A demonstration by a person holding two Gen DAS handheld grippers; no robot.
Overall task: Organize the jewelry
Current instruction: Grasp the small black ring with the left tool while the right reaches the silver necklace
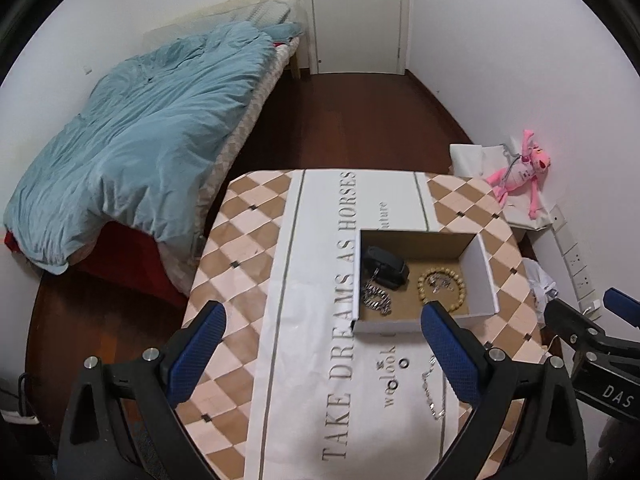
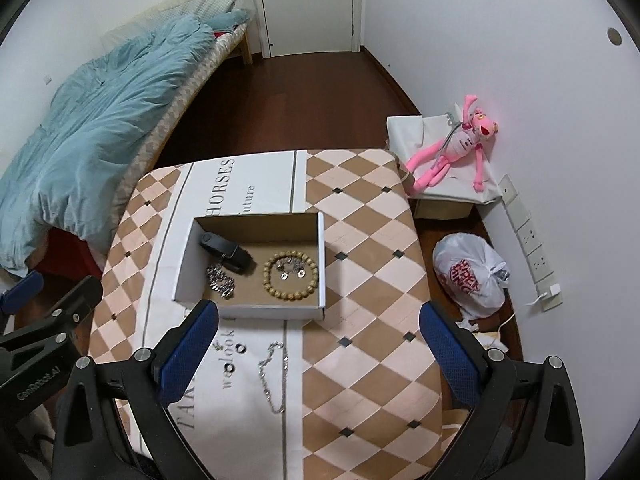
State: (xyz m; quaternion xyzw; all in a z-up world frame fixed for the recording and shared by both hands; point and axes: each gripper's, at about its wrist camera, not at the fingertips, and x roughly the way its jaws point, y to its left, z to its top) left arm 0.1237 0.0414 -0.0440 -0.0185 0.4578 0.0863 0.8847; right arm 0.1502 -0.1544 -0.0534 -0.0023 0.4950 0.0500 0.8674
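An open cardboard box sits on the checkered table. Inside lie a black band, a silver chain bracelet, a ring of wooden beads and small silver earrings within the beads. On the cloth in front of the box lie a silver necklace and two small dark rings. My left gripper hangs open above the table's near side. My right gripper is open above the necklace, holding nothing.
A bed with a blue duvet stands to the left. A pink plush toy lies on a low box by the right wall. A white plastic bag sits on the floor right of the table. A closed door is at the back.
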